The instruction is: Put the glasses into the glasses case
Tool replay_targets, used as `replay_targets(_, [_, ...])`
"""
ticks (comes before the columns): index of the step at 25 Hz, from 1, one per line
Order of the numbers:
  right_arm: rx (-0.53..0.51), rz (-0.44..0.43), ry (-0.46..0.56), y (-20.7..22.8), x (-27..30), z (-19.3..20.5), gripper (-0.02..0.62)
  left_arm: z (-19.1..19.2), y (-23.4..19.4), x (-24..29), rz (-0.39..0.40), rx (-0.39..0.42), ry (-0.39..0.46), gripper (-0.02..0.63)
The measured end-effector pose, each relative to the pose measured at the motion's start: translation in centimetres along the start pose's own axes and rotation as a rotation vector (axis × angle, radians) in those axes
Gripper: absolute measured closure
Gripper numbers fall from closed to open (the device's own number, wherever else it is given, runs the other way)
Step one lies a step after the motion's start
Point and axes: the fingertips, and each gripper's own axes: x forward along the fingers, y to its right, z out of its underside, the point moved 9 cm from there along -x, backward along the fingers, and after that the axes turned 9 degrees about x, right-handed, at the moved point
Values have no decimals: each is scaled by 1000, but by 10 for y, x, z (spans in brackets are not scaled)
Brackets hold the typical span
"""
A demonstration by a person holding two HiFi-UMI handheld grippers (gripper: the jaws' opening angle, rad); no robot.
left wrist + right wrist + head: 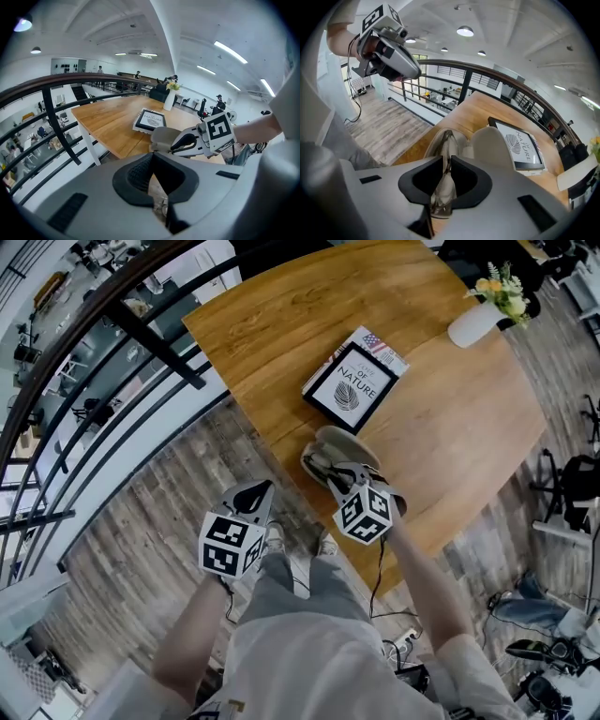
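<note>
A beige glasses case (pixel 345 441) lies open near the table's near edge, lid up; it also shows in the left gripper view (pixel 163 138). In the right gripper view the glasses (pixel 447 143) stand on edge between the jaws of my right gripper (pixel 446 165), which is shut on them, with their far end over the case's open tray (pixel 436 140) beside the lid (pixel 490 143). From the head camera, my right gripper (pixel 337 480) points down into the case. My left gripper (pixel 255 491) hangs off the table's edge, left of the case, shut and with nothing held (pixel 157 177).
A book (pixel 354 385) with a leaf cover lies on the wooden table (pixel 450 446) just beyond the case. A white vase of flowers (pixel 473 324) stands at the far right corner. A dark railing (pixel 141 334) runs along the left, with a drop behind it.
</note>
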Motion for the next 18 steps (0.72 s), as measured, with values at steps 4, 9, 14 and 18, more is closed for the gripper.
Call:
replay_targets(4, [-7, -30, -30, -2, 6, 2, 518, 2, 3, 0, 6, -4, -5, 589])
replay_targets(9, [63, -42, -17, 1, 5, 3, 518, 3, 7, 0, 12, -12, -8, 589])
replay_targets(14, [147, -21, 32, 7, -19, -7, 518, -3, 7, -7, 6, -6, 4, 589])
replay_targets(18, [439, -68, 217, 22, -56, -19, 518, -19, 2, -16, -14, 33, 37, 589])
